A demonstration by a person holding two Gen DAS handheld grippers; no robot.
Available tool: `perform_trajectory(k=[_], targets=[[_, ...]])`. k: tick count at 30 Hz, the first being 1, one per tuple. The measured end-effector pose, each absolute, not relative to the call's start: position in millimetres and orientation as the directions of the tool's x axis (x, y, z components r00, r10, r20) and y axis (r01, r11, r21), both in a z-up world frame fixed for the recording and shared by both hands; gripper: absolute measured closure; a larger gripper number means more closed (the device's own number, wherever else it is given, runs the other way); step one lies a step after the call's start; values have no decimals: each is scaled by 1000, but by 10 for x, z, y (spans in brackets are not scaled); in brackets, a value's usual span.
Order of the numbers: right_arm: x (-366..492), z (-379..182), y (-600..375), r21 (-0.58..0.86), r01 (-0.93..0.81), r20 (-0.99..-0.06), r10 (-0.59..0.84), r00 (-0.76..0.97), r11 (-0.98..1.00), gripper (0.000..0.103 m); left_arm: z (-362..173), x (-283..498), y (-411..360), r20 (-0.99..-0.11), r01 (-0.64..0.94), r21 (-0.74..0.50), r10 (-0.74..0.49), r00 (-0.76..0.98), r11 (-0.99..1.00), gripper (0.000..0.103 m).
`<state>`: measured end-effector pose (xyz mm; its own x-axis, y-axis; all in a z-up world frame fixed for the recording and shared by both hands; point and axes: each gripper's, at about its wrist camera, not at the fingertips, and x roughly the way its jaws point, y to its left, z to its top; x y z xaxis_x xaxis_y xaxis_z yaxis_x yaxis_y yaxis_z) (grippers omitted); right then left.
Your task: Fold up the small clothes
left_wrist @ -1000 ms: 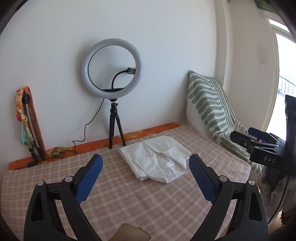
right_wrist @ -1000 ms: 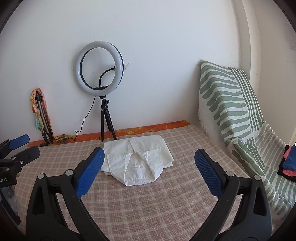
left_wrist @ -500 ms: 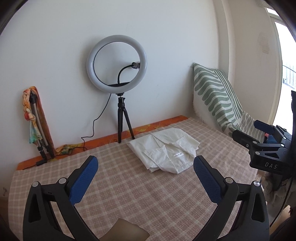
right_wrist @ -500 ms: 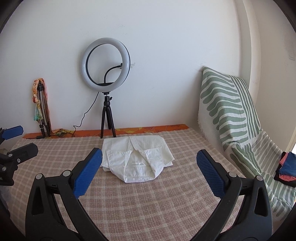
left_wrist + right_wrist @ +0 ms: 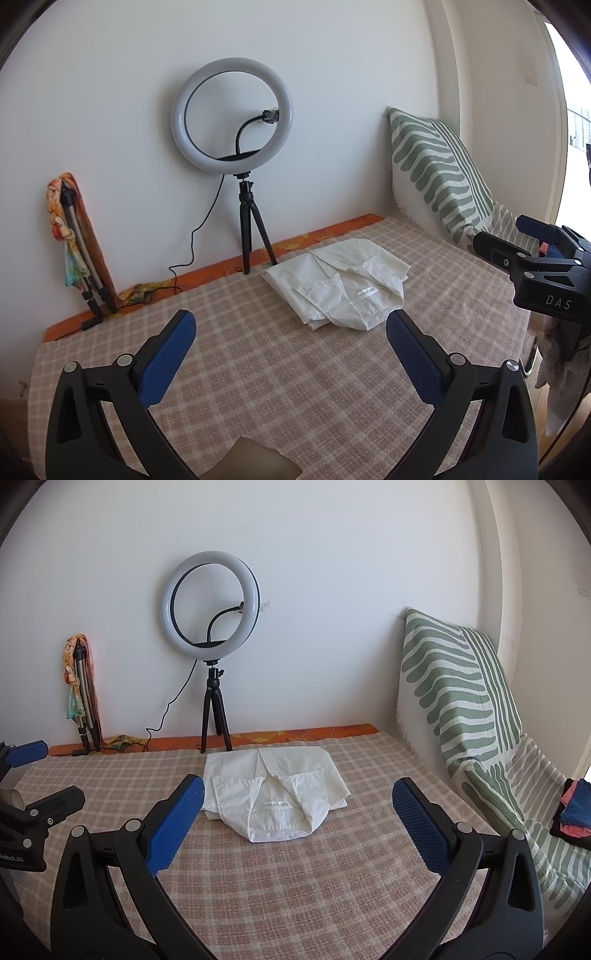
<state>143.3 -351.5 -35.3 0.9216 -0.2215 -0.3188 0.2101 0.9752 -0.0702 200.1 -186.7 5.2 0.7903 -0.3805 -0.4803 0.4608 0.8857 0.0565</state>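
A small white collared shirt (image 5: 338,286) lies folded on the pink checked cloth (image 5: 258,369), near the far edge; it also shows in the right wrist view (image 5: 275,794). My left gripper (image 5: 290,336) is open and empty, held back from the shirt and above the cloth. My right gripper (image 5: 297,805) is open and empty, also short of the shirt. Each gripper shows at the edge of the other's view: the right one (image 5: 532,254), the left one (image 5: 26,786).
A ring light on a black tripod (image 5: 236,122) stands behind the shirt, its cable trailing left. A folded tripod with a colourful cloth (image 5: 77,236) leans on the wall at the left. A green striped throw (image 5: 469,709) covers the right side, with stacked clothes (image 5: 572,812) on it.
Both grippers have drawn back and risen a little, so the shirt and the ring light look smaller and lower. The shirt has not moved. Both grippers stay open.
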Motion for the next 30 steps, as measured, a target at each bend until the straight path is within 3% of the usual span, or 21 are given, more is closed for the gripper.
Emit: perform_trajectory(k=[30], targets=[[1333, -363, -3535, -28, 234, -326, -230, 917, 972, 0, 110, 1981, -1821, -467, 429, 36, -364, 806, 903, 0]])
